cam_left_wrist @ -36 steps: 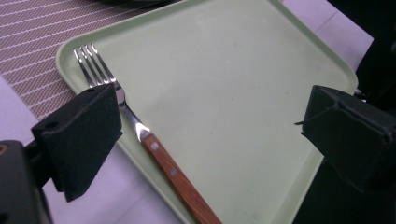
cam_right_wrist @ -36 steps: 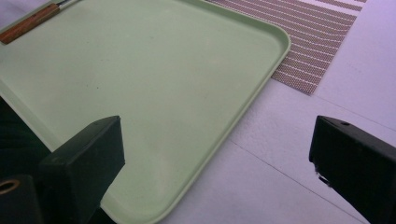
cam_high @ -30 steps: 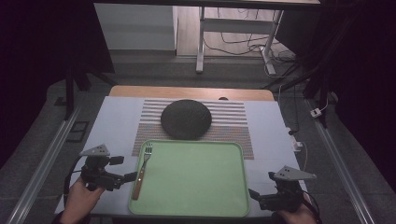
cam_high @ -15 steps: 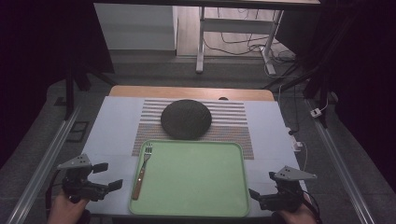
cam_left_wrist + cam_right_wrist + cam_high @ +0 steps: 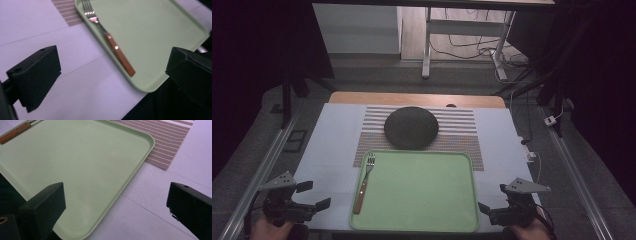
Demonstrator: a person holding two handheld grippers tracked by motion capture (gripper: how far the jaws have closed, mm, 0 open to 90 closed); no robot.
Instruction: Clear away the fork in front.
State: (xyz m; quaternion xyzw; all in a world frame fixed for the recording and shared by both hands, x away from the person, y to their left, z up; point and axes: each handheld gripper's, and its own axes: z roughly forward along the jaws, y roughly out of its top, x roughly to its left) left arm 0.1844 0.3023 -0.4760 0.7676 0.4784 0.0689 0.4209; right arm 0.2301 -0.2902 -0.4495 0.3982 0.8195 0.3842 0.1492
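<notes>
Lying on the left side of the green tray [image 5: 422,192], your fork [image 5: 363,182] is light, stiff and a bit slippery.
Grab its wooden handle. Your left claw [image 5: 314,195] and right claw [image 5: 486,208] both gape wide, holding nothing.

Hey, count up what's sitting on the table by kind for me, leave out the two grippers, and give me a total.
Light green plastic tray: 1
Metal fork with a brown wooden handle: 1
Dark round plate: 1
Brown-and-white striped placemat: 1
Total: 4
</notes>
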